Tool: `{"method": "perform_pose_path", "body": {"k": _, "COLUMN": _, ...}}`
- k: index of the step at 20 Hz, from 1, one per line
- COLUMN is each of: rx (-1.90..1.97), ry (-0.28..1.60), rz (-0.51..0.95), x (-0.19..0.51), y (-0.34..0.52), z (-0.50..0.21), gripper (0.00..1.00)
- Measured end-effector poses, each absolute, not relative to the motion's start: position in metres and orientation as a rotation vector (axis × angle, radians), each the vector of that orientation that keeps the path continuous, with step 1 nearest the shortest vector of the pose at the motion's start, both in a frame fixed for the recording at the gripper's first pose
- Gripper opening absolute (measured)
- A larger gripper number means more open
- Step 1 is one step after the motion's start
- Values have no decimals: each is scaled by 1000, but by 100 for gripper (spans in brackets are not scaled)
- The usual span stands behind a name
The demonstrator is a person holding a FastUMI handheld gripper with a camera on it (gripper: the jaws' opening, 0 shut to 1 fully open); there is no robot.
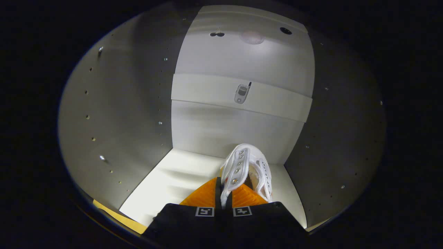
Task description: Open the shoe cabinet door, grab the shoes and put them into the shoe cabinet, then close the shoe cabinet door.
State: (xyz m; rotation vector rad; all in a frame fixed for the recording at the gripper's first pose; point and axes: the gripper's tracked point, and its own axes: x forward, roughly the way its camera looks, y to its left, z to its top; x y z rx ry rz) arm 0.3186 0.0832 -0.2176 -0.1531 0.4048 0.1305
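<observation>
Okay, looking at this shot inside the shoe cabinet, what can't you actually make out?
- Shoe: the gripper, shut on its laced edge, and its fingers hide the heel and sole in the gripper view.
- Whether the shoe touches the cabinet floor: hidden behind the fingers.
- Small picture on the back panel strip: too small for detail.
- Cabinet door: outside the view.

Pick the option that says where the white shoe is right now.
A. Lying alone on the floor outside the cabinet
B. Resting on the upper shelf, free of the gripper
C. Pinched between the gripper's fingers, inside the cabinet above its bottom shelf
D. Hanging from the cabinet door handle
C: the gripper has both fingers closed on the eyelet edge of the white shoe, with the cabinet's side walls around it and the bottom shelf underneath.
</observation>
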Motion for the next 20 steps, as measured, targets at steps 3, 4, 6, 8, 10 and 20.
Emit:
{"method": "perform_pose_path", "body": {"k": 3, "rx": -209, "ry": 438, "rz": 124, "x": 329, "y": 84, "z": -238, "gripper": 5}}
{"method": "perform_pose_path", "body": {"k": 4, "rx": -219, "ry": 452, "rz": 124, "x": 333, "y": 85, "z": -245, "gripper": 5}}
{"method": "perform_pose_path", "body": {"k": 6, "rx": -228, "ry": 469, "rz": 118, "x": 336, "y": 87, "z": -252, "gripper": 5}}
{"method": "perform_pose_path", "body": {"k": 8, "rx": -204, "ry": 487, "rz": 112, "x": 337, "y": 91, "z": -257, "gripper": 5}}
{"method": "perform_pose_path", "body": {"k": 10, "rx": -174, "ry": 493, "rz": 82, "x": 339, "y": 91, "z": -256, "gripper": 6}}
{"method": "perform_pose_path", "body": {"k": 20, "rx": -61, "ry": 583, "rz": 136, "x": 308, "y": 113, "z": -253, "gripper": 90}}
